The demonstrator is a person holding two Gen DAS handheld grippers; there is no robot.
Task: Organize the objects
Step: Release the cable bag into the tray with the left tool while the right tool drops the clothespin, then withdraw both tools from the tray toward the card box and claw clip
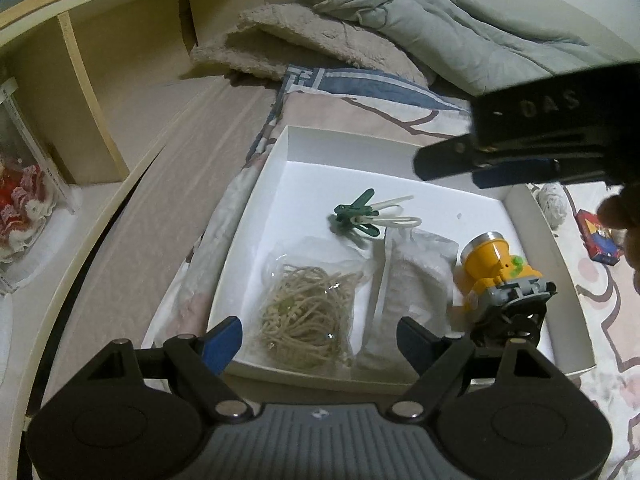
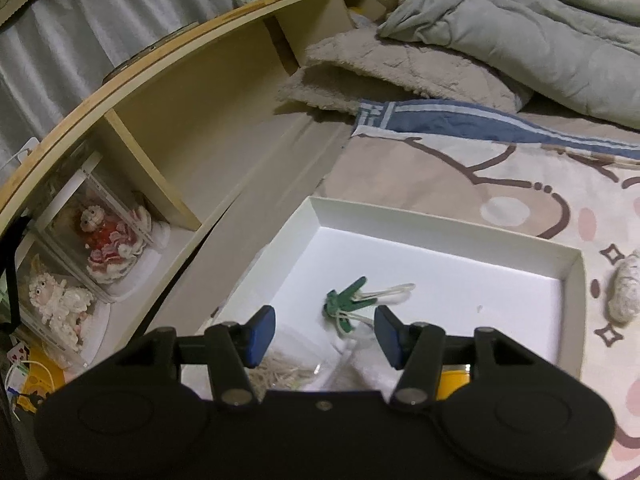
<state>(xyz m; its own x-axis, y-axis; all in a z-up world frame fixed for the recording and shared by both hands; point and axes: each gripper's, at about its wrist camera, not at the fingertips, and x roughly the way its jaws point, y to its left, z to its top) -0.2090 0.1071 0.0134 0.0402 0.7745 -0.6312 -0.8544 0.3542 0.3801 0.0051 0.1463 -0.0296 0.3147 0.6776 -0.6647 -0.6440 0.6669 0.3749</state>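
A white shallow box [image 1: 320,144] lies on the bed. In it are a clear bag of tan rubber bands [image 1: 308,316], a white pouch [image 1: 412,284], green clips with white bands [image 1: 360,214] and a yellow headlamp [image 1: 496,264]. My left gripper [image 1: 320,340] is open and empty above the box's near edge, over the bag. My right gripper [image 2: 324,336] is open and empty above the box [image 2: 572,280], near the green clips [image 2: 348,304]. It also shows from the side in the left wrist view [image 1: 452,164].
A wooden shelf [image 2: 160,160] runs along the left with boxed dolls [image 2: 108,240]. Folded blankets [image 1: 440,40] lie at the back. A white yarn ball [image 2: 624,292] and a small colourful box [image 1: 600,236] lie on the bedsheet right of the box.
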